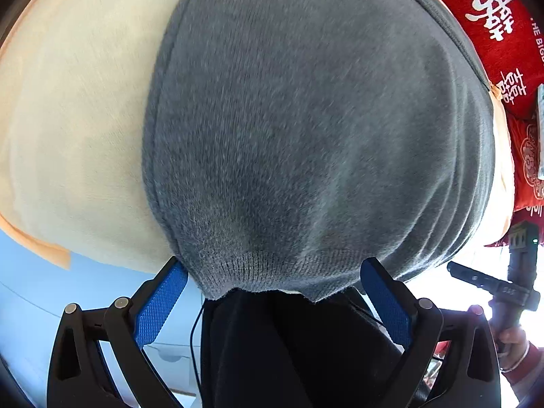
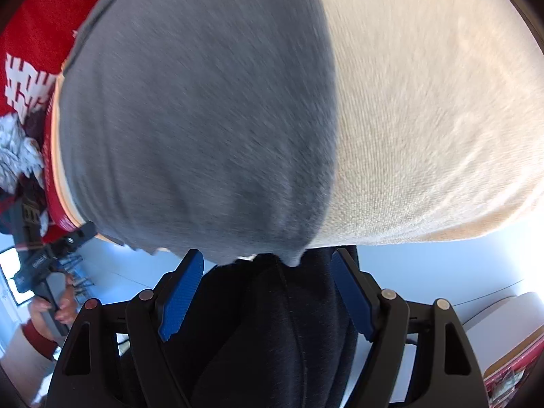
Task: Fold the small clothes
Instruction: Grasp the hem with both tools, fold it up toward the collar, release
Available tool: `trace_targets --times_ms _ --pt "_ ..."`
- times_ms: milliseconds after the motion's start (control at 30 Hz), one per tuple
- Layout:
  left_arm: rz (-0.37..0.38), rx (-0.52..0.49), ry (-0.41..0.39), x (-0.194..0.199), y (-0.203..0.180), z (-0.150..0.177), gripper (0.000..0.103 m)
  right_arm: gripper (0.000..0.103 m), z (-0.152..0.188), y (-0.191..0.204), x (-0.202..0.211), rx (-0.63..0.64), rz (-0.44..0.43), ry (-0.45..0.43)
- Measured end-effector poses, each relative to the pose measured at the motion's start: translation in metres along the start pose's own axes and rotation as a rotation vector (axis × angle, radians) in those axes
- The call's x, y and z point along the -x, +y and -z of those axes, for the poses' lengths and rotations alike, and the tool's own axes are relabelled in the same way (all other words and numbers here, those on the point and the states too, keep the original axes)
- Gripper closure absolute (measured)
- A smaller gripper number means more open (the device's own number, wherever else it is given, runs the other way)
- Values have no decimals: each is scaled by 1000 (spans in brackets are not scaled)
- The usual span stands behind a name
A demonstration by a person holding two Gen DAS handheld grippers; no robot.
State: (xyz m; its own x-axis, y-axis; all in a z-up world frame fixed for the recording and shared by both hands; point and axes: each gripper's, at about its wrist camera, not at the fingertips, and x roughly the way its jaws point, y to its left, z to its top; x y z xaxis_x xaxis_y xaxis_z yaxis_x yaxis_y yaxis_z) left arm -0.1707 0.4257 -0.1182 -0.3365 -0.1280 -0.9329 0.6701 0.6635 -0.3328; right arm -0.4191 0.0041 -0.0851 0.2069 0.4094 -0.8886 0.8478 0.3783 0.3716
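A grey knit garment [image 1: 306, 129] lies spread flat on a cream cloth [image 1: 78, 129]. In the left wrist view its ribbed near hem [image 1: 261, 272] sits between the fingertips of my left gripper [image 1: 273, 265], whose blue pads [image 1: 159, 309] stand wide apart and press on nothing. The right wrist view shows the same grey garment [image 2: 197, 119] with its near corner [image 2: 292, 260] just between the tips of my right gripper [image 2: 268, 255], also open, pads clear of the fabric. Each gripper appears at the edge of the other's view.
A red cloth with white characters [image 1: 493, 17] lies past the garment's far edge. Dark fabric [image 1: 289, 350] fills the space below both grippers. The other gripper, held by a hand [image 1: 510, 336], is at the right. A crumpled pale item [image 2: 15, 149] lies at the left edge.
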Motion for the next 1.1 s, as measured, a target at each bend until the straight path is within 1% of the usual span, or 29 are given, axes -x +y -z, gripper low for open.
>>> trace_targets --times_ms 67,167,200,233,267,300,333,367,433,467,567,600,667,733,767,800,833,867,900,933,967,1000,1033,1100 --pt "5 10 0 -5 9 8 2 23 -1 -2 -7 18 -10 -6" --pt "7 15 -13 -10 18 21 2 22 -4 -2 -15 21 -51 -6" --pt "5 15 -19 -13 22 28 4 23 -3 -3 -18 14 -69 -1" --pt "-7 19 -23 -9 20 28 13 27 -2 -5 -19 6 -83 0" --pt "-21 31 -20 -4 19 24 23 50 -1 -7 -19 -6 -102 5" --pt "-19 41 -18 -2 23 29 29 75 1 -9 -19 -27 -115 12" --pt "4 57 -13 0 30 35 44 83 3 -10 -17 -41 -124 10" --pt "37 68 -7 10 36 39 65 96 5 -11 -14 -55 -159 2" --pt "103 76 0 21 45 48 89 97 10 -10 -1 -74 -217 -23" --pt "120 72 -3 28 47 50 89 98 12 -8 9 -77 -258 -37" --pt "194 37 -49 54 46 55 89 98 12 0 38 -82 -346 -84" --pt "209 21 -69 64 44 51 89 98 7 4 52 -88 -389 -114" --pt "241 -11 -114 85 44 47 89 98 -4 8 74 -97 -444 -167" --pt "258 -35 -165 101 43 38 89 98 -18 15 90 -98 -479 -214" --pt "263 -41 -186 116 55 22 89 98 -30 18 98 -97 -498 -239" --pt "270 -41 -214 123 57 15 89 98 -41 20 106 -95 -518 -265" --pt "276 -36 -232 140 62 -2 89 98 -50 22 110 -94 -528 -283" --pt "278 -22 -264 146 65 -17 89 98 -65 23 116 -97 -533 -301" --pt "268 -10 -288 150 62 -32 89 98 -80 22 119 -103 -529 -318" --pt "253 5 -319 153 67 -44 89 98 -95 20 121 -119 -516 -331" --pt "241 19 -337 156 66 -62 89 98 -102 18 122 -133 -511 -338" --pt "223 30 -349 158 68 -71 89 98 -114 16 121 -156 -499 -347" --pt "198 37 -363 153 71 -81 89 98 -125 13 118 -181 -477 -351" --pt "110 45 -396 157 75 -96 89 98 -142 6 114 -218 -433 -345"
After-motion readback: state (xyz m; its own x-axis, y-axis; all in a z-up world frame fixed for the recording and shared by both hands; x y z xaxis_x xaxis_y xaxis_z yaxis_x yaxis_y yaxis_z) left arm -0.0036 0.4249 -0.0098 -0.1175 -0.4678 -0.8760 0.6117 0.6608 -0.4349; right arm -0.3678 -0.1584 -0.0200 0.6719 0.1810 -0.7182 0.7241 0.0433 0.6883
